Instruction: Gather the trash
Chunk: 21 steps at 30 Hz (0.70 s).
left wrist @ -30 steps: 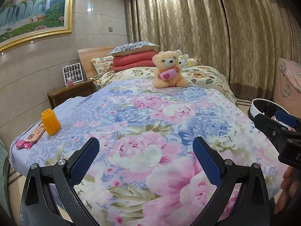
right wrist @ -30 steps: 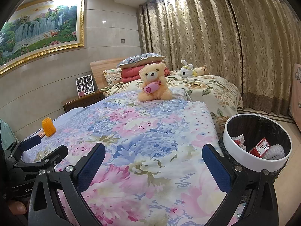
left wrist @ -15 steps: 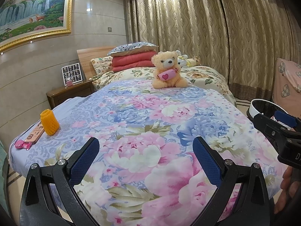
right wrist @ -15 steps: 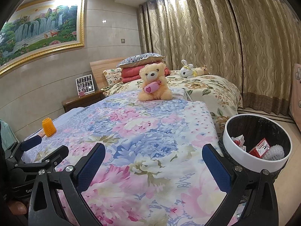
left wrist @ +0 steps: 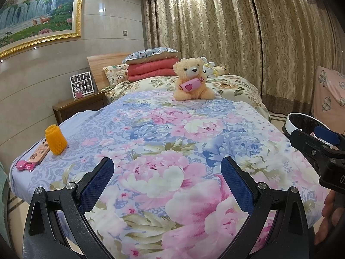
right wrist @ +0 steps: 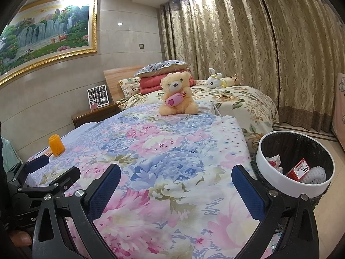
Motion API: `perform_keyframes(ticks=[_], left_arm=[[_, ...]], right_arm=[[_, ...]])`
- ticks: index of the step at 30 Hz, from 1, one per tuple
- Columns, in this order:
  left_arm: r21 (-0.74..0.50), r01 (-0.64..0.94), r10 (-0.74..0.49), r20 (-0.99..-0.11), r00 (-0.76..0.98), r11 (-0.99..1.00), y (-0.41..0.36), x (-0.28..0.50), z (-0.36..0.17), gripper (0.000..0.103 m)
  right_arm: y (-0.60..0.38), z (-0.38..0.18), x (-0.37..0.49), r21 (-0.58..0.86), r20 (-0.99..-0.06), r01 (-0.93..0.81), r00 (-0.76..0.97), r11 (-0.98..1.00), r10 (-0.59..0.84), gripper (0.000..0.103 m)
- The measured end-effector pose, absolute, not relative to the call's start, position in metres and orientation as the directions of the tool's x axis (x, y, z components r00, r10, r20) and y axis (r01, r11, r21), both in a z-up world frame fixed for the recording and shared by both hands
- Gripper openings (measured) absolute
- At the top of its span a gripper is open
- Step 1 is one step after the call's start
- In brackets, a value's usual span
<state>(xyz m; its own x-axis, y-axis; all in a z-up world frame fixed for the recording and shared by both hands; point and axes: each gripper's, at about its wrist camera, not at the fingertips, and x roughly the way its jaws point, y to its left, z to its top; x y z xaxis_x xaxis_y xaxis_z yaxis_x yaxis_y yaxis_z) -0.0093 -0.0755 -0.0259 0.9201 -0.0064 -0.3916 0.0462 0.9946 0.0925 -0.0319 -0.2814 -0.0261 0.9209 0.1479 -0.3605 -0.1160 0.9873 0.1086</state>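
Note:
An orange foam net sleeve (left wrist: 55, 139) stands on the floral bed at its left edge; it also shows in the right wrist view (right wrist: 56, 145). A white-rimmed trash bin (right wrist: 278, 179) with a black liner stands on the floor right of the bed and holds a red box (right wrist: 298, 169), white foam net and crumpled paper. My left gripper (left wrist: 167, 185) is open and empty above the bed's near end. My right gripper (right wrist: 175, 191) is open and empty, left of the bin.
A phone (left wrist: 39, 153) and pink hair clip (left wrist: 24, 165) lie by the orange sleeve. A teddy bear (left wrist: 192, 79) sits mid-bed, pillows and a plush rabbit (right wrist: 217, 81) behind. A wooden nightstand (left wrist: 79, 105) stands at left, curtains at the back.
The left wrist view has shifted slightly; the bed scene sits a little further left. Both grippers remain open and empty.

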Motion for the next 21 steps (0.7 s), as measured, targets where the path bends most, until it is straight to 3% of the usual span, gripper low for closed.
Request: perform_keyframes(ticks=[21], left_arm=[[0.088,0.053,-0.014,-0.398,0.917,0.995,-0.0740,-0.0071,-0.0281,0.102]], right_arm=[[-0.2799,-0.0279,-0.0333,0.106,-0.361,-0.117,0.921,0.987,0.148,0.103]])
